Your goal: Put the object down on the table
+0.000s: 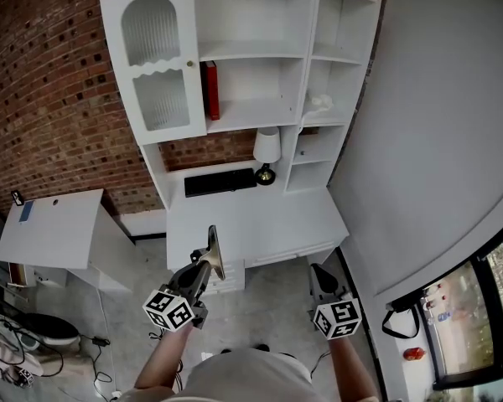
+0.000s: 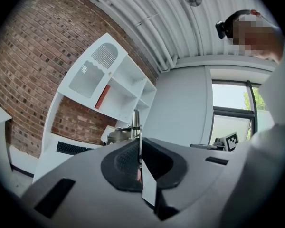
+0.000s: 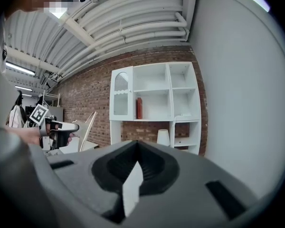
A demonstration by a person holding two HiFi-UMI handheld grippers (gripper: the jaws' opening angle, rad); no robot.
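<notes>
My left gripper point(image 1: 203, 268) is shut on a thin, flat beige object point(image 1: 214, 254) that looks like a small frame with a stand. It is held on edge in the air, in front of the white desk point(image 1: 260, 220). In the left gripper view the object point(image 2: 136, 122) shows edge-on, rising out of the closed jaws of the left gripper point(image 2: 139, 152). In the right gripper view the same object point(image 3: 88, 123) appears far left. My right gripper point(image 1: 321, 281) hangs level to the right, also short of the desk. The right gripper point(image 3: 135, 167) is shut with nothing in it.
On the desk lie a black keyboard point(image 1: 220, 181) and a white lamp point(image 1: 267, 149), under a white hutch with a red book point(image 1: 210, 90). A lower white side table point(image 1: 54, 229) stands at the left. A grey wall and window run along the right.
</notes>
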